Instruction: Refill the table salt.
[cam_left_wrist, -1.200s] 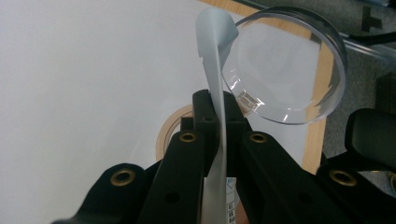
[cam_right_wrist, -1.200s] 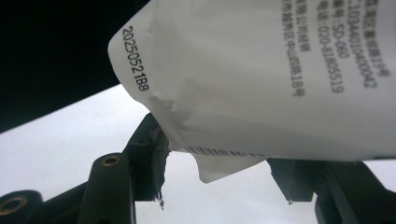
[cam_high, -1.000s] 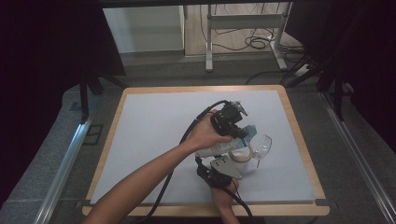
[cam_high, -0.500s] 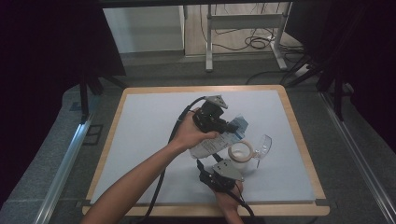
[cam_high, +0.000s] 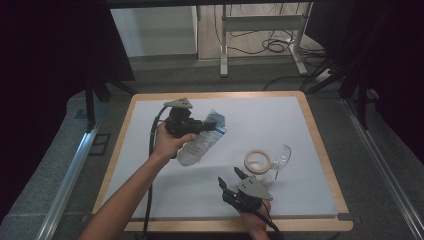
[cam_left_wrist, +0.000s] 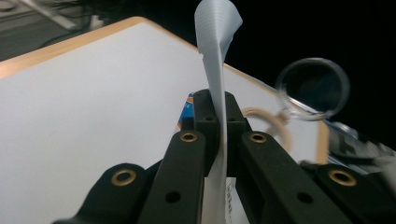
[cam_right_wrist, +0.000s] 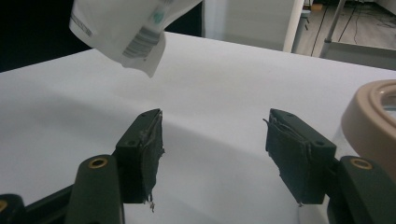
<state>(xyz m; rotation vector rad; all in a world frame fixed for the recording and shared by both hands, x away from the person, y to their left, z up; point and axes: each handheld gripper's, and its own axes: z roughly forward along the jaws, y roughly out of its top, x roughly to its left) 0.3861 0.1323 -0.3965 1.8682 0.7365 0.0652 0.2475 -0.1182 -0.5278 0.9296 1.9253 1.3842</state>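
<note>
left tongs (cam_high: 204, 126): clamped on plastic pouch (cam_high: 200, 142), held above the bench (cam_high: 300, 120)
right tongs (cam_right_wrist: 212, 151): jaws wide, nothing between, low over bench near front edge
tape roll (cam_high: 258, 161): on bench, just beside tipped clear glass (cam_high: 281, 156)

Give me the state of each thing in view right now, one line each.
Left tongs: shut on the plastic pouch.
Right tongs: open, holding nothing, low over the table.
Plastic pouch: lifted off the white mat, hanging tilted from the left tongs.
Tape roll: lying flat on the mat.
Clear lid: tipped on edge beside the tape roll.
</note>
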